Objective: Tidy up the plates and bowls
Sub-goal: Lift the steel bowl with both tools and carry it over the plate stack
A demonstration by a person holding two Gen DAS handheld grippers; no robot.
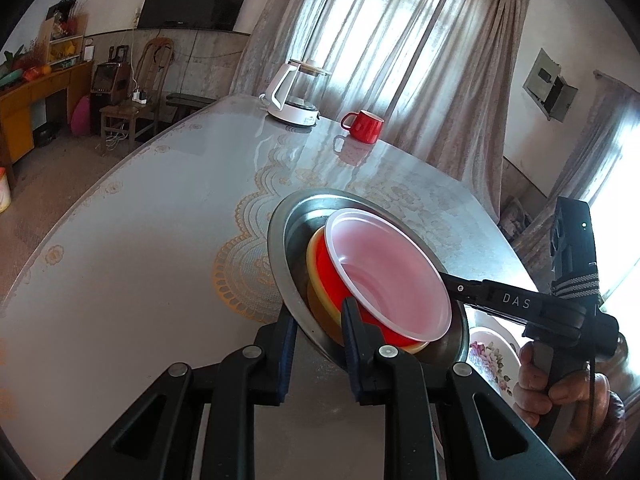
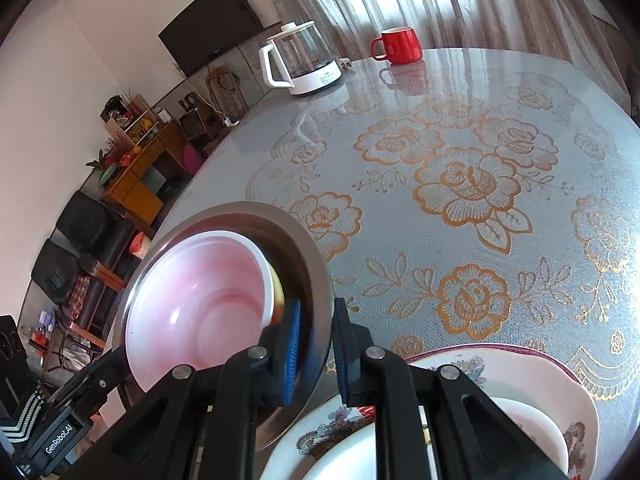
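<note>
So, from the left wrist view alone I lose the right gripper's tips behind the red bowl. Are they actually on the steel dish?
Observer: Yes. In the right wrist view the right gripper straddles the steel dish at its rim, inside and outside.
Operator: And below it? I only get a sliver of a floral plate.
Observer: A maroon-rimmed floral plate lies there with a white dish in it.
Operator: Just those?
Observer: No, a second floral plate sits nearer the camera, overlapping them.
</note>
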